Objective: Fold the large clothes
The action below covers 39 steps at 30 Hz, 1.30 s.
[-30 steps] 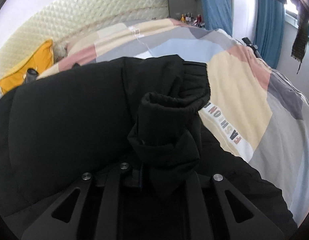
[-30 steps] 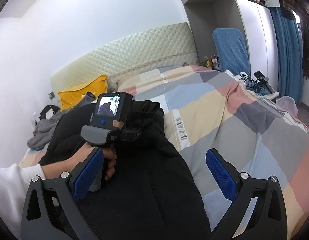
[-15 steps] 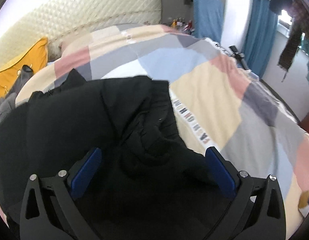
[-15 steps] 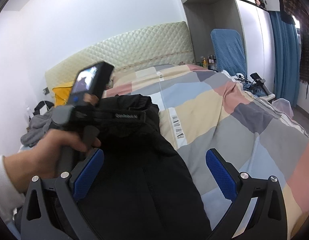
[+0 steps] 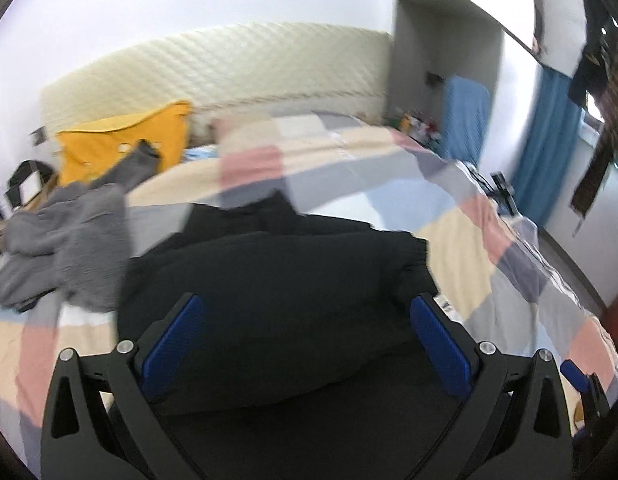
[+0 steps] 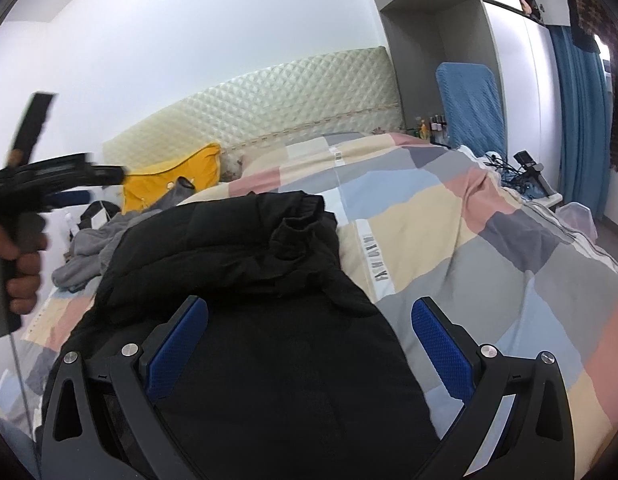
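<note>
Black padded jacket [image 6: 245, 280]: one item, large, matte dark fabric. Lies folded over on itself on a patchwork-coloured duvet [image 6: 469, 240], bulky and rumpled. A ribbed elastic cuff [image 6: 301, 224] sits bunched on top near the far right edge. Near portion spreads flat toward the cameras.

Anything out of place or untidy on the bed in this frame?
The black jacket has a bunched cuff on top, not flat. A crumpled grey garment sits heaped at the bed's left edge beside the orange pillow.
</note>
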Motion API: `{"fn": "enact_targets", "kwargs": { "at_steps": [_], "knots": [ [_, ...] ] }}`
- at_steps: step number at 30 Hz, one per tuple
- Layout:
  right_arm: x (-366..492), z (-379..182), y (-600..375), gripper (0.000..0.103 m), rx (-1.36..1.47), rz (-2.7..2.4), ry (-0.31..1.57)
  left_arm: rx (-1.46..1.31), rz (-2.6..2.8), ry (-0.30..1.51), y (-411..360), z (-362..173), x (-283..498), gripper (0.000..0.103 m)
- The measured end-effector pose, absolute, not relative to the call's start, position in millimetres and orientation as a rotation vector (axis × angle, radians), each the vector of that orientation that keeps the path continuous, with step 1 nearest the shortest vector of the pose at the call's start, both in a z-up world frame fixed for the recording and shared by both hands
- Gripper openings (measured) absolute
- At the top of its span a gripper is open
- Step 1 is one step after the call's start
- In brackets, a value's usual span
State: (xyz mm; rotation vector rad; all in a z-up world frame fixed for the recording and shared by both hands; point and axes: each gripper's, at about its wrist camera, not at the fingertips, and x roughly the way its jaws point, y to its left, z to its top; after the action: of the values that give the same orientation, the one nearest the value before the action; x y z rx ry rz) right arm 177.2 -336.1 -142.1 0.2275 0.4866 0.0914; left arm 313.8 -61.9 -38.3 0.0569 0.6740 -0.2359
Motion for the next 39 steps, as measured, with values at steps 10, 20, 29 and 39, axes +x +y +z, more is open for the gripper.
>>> {"fn": "enact_targets", "kwargs": {
  "at_steps": [10, 20, 29, 39],
  "knots": [
    [186.0, -135.7, -318.3, 0.103, 0.251, 0.202, 0.547, -0.023, -0.055, 0.715, 58.3, -94.6, 282.8, 0.103],
    [282.1, -131.9, -303.2, 0.096, 0.208, 0.272, 0.576, 0.044, 0.086, 0.891, 111.0, -189.3, 307.0, 0.103],
    [376.4, -176.8, -322.4, 0.07, 0.315, 0.239, 0.673, 0.066, 0.085, 0.975, 110.7, -227.6, 341.9, 0.103],
    [409.2, -203.7, -323.1, 0.03, 0.339, 0.258, 0.71, -0.015, 0.126, 0.904, 109.6, -229.7, 354.0, 0.103]
  ]
}}
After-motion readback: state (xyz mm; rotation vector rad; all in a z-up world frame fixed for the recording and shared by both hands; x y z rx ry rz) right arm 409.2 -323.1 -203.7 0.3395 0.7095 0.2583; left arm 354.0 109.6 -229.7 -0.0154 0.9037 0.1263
